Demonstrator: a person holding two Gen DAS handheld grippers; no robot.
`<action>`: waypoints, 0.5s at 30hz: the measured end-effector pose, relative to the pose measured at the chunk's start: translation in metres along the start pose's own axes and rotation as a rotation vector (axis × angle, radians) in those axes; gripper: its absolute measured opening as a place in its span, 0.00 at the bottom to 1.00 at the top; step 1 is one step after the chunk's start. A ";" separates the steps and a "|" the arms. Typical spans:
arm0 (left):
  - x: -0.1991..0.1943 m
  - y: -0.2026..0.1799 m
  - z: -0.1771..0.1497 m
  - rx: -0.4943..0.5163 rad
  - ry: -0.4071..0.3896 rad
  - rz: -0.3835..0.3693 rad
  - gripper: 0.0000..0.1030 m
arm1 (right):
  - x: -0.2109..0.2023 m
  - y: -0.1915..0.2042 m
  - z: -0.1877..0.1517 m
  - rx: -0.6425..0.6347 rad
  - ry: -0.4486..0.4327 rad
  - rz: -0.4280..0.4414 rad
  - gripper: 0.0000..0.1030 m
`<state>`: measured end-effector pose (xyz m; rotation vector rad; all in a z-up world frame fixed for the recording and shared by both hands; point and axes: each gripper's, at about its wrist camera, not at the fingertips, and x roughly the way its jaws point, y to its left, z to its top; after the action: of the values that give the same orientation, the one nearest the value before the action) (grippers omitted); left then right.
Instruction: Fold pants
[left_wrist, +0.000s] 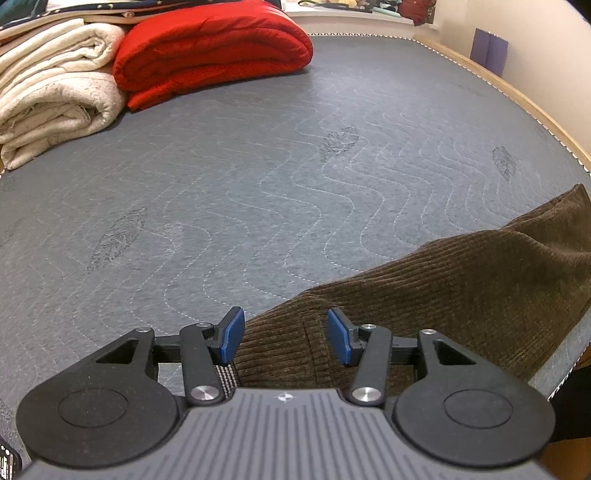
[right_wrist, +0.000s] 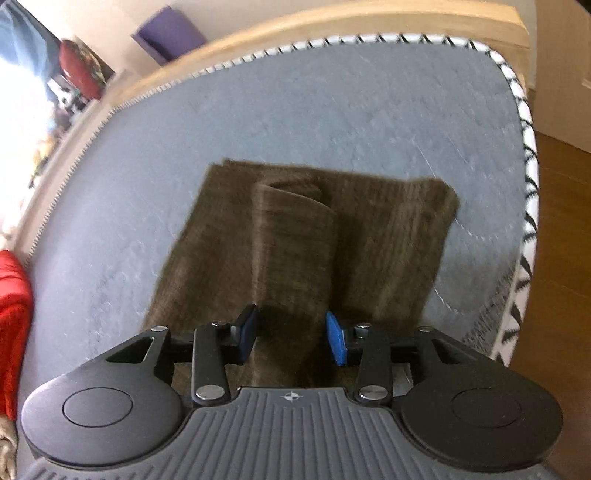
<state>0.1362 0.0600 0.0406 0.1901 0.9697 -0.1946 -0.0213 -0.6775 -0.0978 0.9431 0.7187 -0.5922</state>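
Brown corduroy pants (right_wrist: 295, 236) lie folded on a grey quilted mattress (right_wrist: 295, 110). A raised ridge of the fabric runs up their middle. My right gripper (right_wrist: 291, 334) hovers over the near end of that ridge. Its blue pads (right_wrist: 337, 341) stand apart on either side, with narrow gaps to the cloth, so it is open. In the left wrist view the pants (left_wrist: 443, 288) stretch off to the right. My left gripper (left_wrist: 285, 334) is open over their near corner. Flat corduroy lies below and between its pads (left_wrist: 232, 334), which are not pressing on it.
Folded cream blankets (left_wrist: 55, 96) and a folded red quilt (left_wrist: 210, 51) are stacked at the far left of the mattress (left_wrist: 258, 166). A wooden bed frame (right_wrist: 258, 48) borders the far side. The mattress edge (right_wrist: 524, 229) drops to a wooden floor (right_wrist: 565, 258) on the right.
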 end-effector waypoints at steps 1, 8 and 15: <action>0.000 -0.001 0.001 0.001 0.001 -0.001 0.54 | -0.002 0.000 0.001 0.000 -0.013 0.010 0.43; 0.002 -0.008 0.003 0.013 0.000 -0.010 0.57 | -0.034 -0.005 0.010 0.042 -0.176 -0.023 0.09; 0.005 -0.013 -0.001 0.030 0.025 -0.039 0.57 | -0.038 -0.042 0.010 0.183 -0.185 -0.305 0.04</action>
<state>0.1349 0.0470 0.0345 0.2017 0.9960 -0.2432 -0.0730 -0.7002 -0.0860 0.9387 0.6538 -1.0147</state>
